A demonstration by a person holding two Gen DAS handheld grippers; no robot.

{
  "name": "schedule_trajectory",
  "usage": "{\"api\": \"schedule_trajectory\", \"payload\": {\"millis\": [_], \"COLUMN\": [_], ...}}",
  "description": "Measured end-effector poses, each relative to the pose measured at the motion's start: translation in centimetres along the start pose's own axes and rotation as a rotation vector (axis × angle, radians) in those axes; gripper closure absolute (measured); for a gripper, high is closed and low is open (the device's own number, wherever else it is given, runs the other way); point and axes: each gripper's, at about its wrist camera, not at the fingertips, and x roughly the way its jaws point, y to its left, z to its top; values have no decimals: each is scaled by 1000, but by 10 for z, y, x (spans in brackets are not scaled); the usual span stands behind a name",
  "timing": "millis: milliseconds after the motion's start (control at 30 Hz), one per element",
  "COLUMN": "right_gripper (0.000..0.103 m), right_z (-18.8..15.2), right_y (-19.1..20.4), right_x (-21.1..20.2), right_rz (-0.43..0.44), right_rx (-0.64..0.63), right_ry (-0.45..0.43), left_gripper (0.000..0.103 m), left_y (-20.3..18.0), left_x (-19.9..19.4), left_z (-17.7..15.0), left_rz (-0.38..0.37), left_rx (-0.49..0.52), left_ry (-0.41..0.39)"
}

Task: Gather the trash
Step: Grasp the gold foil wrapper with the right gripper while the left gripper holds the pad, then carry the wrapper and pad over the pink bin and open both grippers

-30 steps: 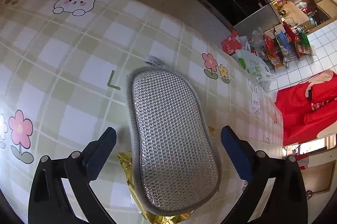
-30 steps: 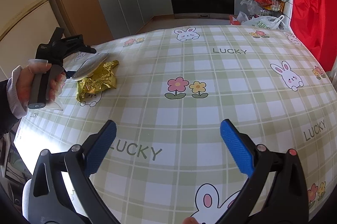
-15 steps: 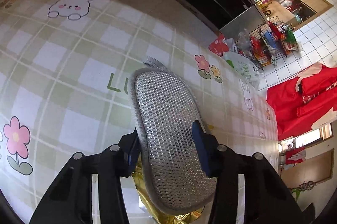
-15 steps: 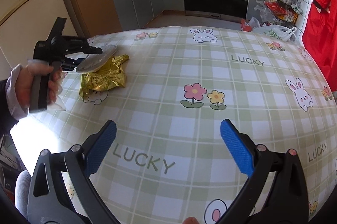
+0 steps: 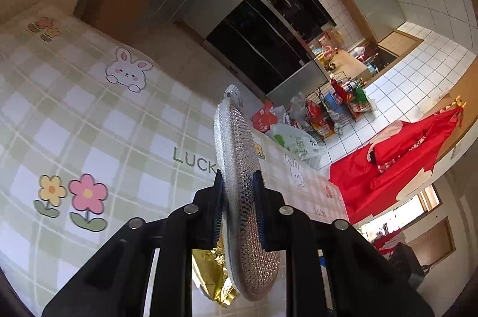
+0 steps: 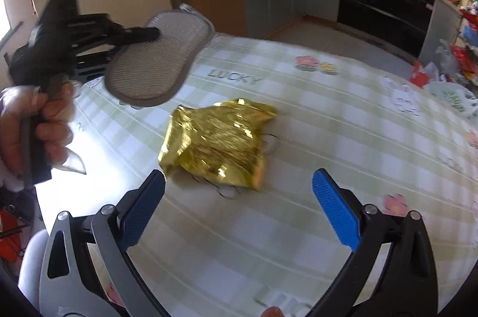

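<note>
My left gripper [image 5: 238, 211] has its jaws closing on the mesh scrubbing pad [image 6: 158, 60], raised off the table [image 6: 343, 120] to uncover the gold foil wrapper [image 6: 216, 142], which my right gripper [image 6: 239, 208], jaws apart, faces from the near side.

A checked tablecloth [image 6: 328, 114] with bunnies, dark oven [image 5: 269, 39] and red bags [image 5: 388, 164] behind
</note>
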Motion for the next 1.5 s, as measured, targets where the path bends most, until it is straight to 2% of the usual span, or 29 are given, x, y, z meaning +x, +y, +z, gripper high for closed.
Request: {"api": "schedule_trajectory", "payload": {"millis": [100, 200, 400, 533, 633, 733, 933, 1067, 1200, 1300, 1500], "right_gripper": [6, 6, 6, 6, 7, 16, 17, 17, 17, 17, 17], "right_z": [15, 24, 30, 28, 24, 21, 15, 2, -18, -36, -87], "right_y": [5, 4, 4, 4, 13, 23, 36, 40, 43, 50, 51], "right_x": [22, 44, 72, 78, 82, 73, 28, -24, -86, -130, -213], "right_rz": [-15, -14, -97, -104, -104, -97, -115, -125, -89, -67, -62], "right_rx": [22, 58, 93, 118, 86, 53, 19, 36, 73, 54, 77], "right_ry": [-3, 43, 104, 127, 162, 151, 42, -54, -152, -224, -339], "left_gripper": [85, 85, 85, 85, 85, 85, 85, 85, 85, 85, 85], "left_y": [7, 16, 37, 38, 35, 31, 8, -8, -29, -48, -86], "left_x": [-38, -72, -109, -120, -132, -141, -158, -172, -190, -205, -236], "left_z": [0, -6, -25, -38, -47, -55, -79, -92, -105, -117, -145], "left_rz": [31, 94, 154, 139, 124, 111, 86, 57, 34, 22, -7], "left_rx": [26, 65, 81, 94, 88, 85, 142, 135, 140, 156, 179], "left_ry": [-46, -74, -88, -94, -112, -127, -126, -139, -141, -143, -147]}}
